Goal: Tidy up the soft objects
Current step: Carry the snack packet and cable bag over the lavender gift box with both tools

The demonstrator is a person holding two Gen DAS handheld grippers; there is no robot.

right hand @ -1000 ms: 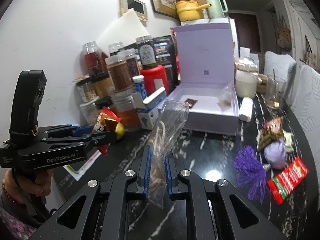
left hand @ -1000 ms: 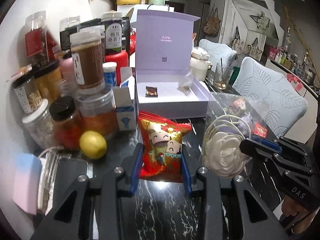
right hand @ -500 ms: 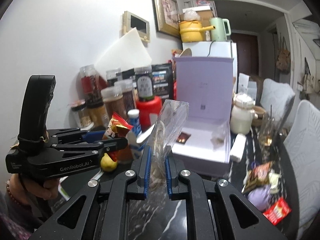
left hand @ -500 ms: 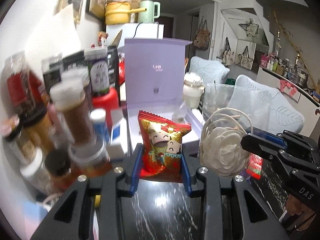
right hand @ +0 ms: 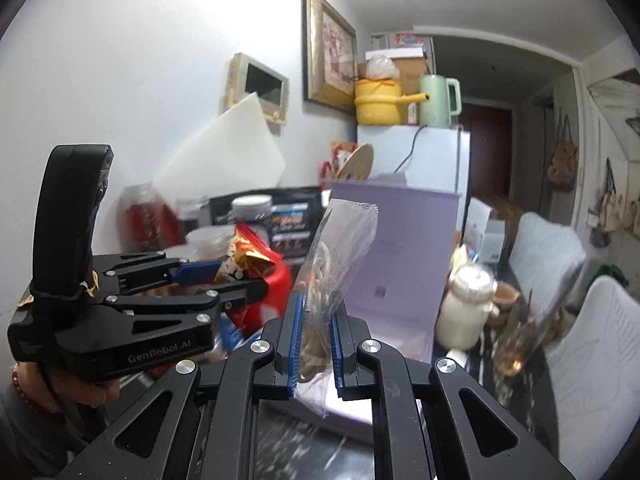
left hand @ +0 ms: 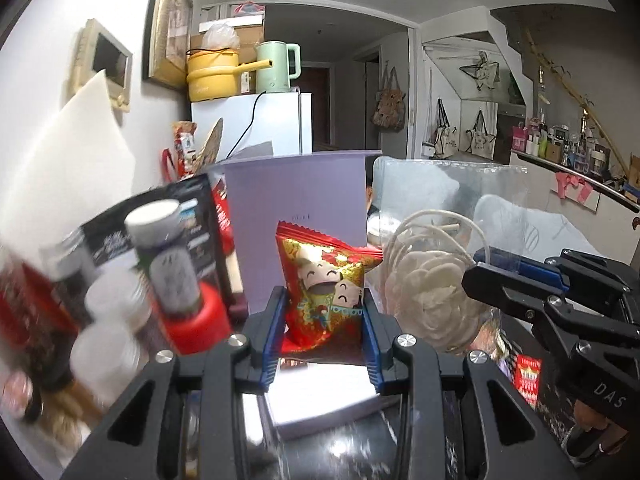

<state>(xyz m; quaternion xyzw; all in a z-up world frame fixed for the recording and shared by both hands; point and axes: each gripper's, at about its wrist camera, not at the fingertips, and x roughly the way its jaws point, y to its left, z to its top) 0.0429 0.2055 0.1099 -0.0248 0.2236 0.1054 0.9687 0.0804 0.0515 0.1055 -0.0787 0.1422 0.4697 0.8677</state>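
Note:
My left gripper is shut on a red and gold snack packet printed with cartoon faces, held upright in the air. My right gripper is shut on a clear plastic bag that holds a white flower-shaped piece with cord. Both are lifted in front of the open lilac gift box, whose lid stands upright and whose white inside shows below the packet. In the right wrist view the left gripper is at the left with the packet in its jaws. In the left wrist view the right gripper reaches in from the right.
Jars and bottles crowd the left by the wall, among them a red-lidded one. A cream ceramic jar and a glass stand right of the box on the dark marble table. Padded chairs lie beyond.
Both grippers rose from the table with their loads and came nearer the lilac box; the tabletop, lemon and lower jars dropped out of view.

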